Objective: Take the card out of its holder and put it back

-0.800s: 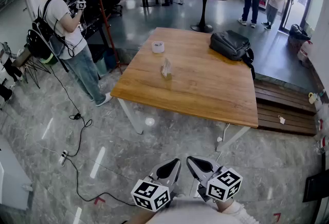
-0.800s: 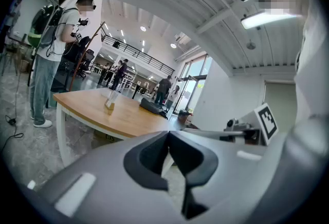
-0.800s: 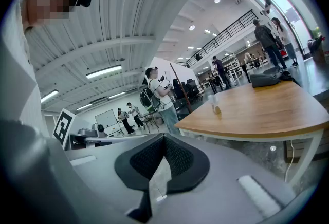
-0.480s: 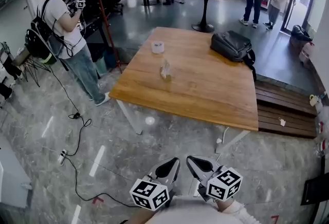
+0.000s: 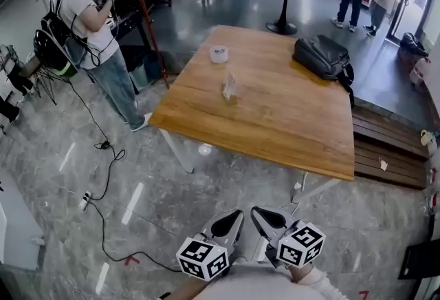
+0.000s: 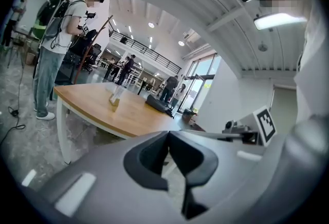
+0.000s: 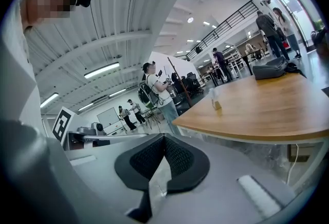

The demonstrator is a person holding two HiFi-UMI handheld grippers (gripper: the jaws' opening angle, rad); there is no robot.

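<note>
The card stands upright in its small holder (image 5: 229, 87) near the middle of the wooden table (image 5: 289, 133), far ahead of both grippers. The holder also shows small on the table in the left gripper view (image 6: 116, 97) and in the right gripper view (image 7: 215, 99). My left gripper (image 5: 234, 217) and right gripper (image 5: 260, 216) hang side by side over the floor at the bottom of the head view, well short of the table. In each gripper view the pads meet at the tips, left (image 6: 168, 133) and right (image 7: 163, 137), with nothing between them.
A white round object (image 5: 218, 54) and a black backpack (image 5: 323, 58) lie on the table's far part. A person (image 5: 82, 23) stands left of the table, with cables (image 5: 103, 175) trailing over the floor. A low wooden bench (image 5: 388, 147) runs along the right.
The head view has shifted a little, so the table sits slightly higher and to the right. Both grippers keep their place and stay shut.
</note>
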